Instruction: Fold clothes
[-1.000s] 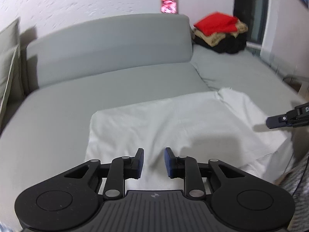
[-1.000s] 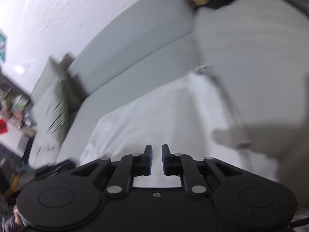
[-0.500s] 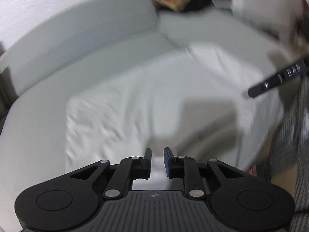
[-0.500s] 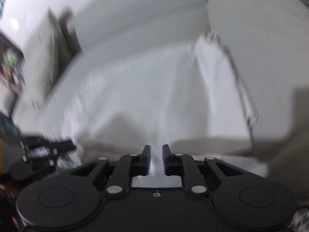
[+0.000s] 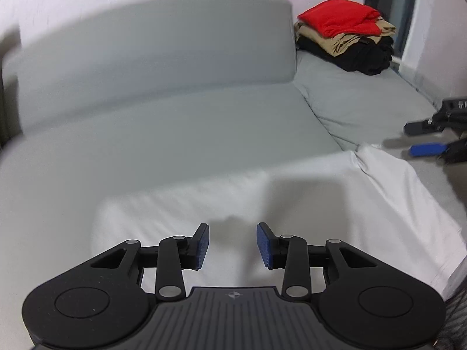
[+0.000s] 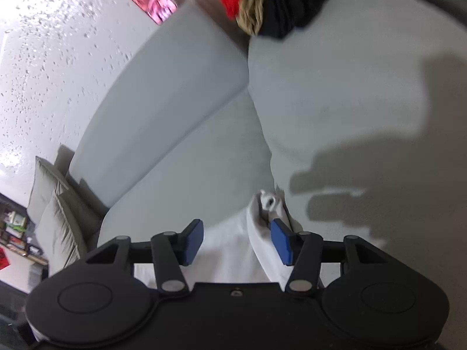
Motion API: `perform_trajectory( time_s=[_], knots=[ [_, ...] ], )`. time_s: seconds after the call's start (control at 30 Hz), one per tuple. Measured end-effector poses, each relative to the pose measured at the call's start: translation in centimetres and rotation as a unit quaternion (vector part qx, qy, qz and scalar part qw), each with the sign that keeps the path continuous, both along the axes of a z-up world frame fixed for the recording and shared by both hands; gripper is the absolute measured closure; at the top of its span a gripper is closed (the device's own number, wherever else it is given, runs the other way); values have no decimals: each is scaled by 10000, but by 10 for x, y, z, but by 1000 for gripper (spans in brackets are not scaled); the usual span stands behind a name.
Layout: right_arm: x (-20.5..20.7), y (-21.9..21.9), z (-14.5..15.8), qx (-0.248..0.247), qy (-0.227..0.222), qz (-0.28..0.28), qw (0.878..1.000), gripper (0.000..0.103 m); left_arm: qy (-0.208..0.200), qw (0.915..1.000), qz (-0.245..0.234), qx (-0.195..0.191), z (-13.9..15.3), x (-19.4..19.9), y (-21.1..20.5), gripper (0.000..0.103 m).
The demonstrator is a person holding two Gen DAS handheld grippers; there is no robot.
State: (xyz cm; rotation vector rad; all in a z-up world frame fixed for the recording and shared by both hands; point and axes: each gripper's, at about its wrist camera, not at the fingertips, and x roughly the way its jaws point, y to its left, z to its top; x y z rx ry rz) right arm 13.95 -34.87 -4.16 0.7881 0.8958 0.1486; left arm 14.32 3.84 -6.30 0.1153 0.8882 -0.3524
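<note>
A white garment lies spread flat on the grey sofa seat. My left gripper is open and empty, hovering just above the garment's near edge. My right gripper is open and empty over the garment's far right corner, where a small folded flap and label stick up. The right gripper also shows at the right edge of the left wrist view, beyond that corner.
A stack of folded clothes, red on top of tan and black, sits at the back right of the sofa. The grey backrest runs along the wall. Cushions stand at the sofa's left end.
Both grippers have opened; they were nearly shut half a second ago. Both have tilted up and moved back from over the garment toward its edges.
</note>
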Motion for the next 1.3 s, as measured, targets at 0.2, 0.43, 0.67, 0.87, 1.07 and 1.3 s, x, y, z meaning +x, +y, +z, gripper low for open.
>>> perform_trajectory(
  time_s=[0.2,0.43,0.67,0.87,1.07,1.3],
  knots=[
    [0,8,-13,-90,319,611,9976,55,-56,9984,-199,525,-14,0,-16,67],
    [28,30,-26,-147,597,788,9950,55,-31,9988,-2,481,-18,13,-23,66],
    [44,36,-47,470,572,-15,9973,48,41,9996,121,257,-19,14,-17,64],
    [42,23,-58,1242,-3,-694,9898,53,16,9997,216,129,-20,14,-14,61],
    [13,-17,-40,1472,-645,-1731,9717,60,-5,9995,267,146,-20,11,-8,60],
    [-5,-31,-20,640,-688,-1920,9769,60,-12,9995,270,185,-19,11,-8,60]
  ],
)
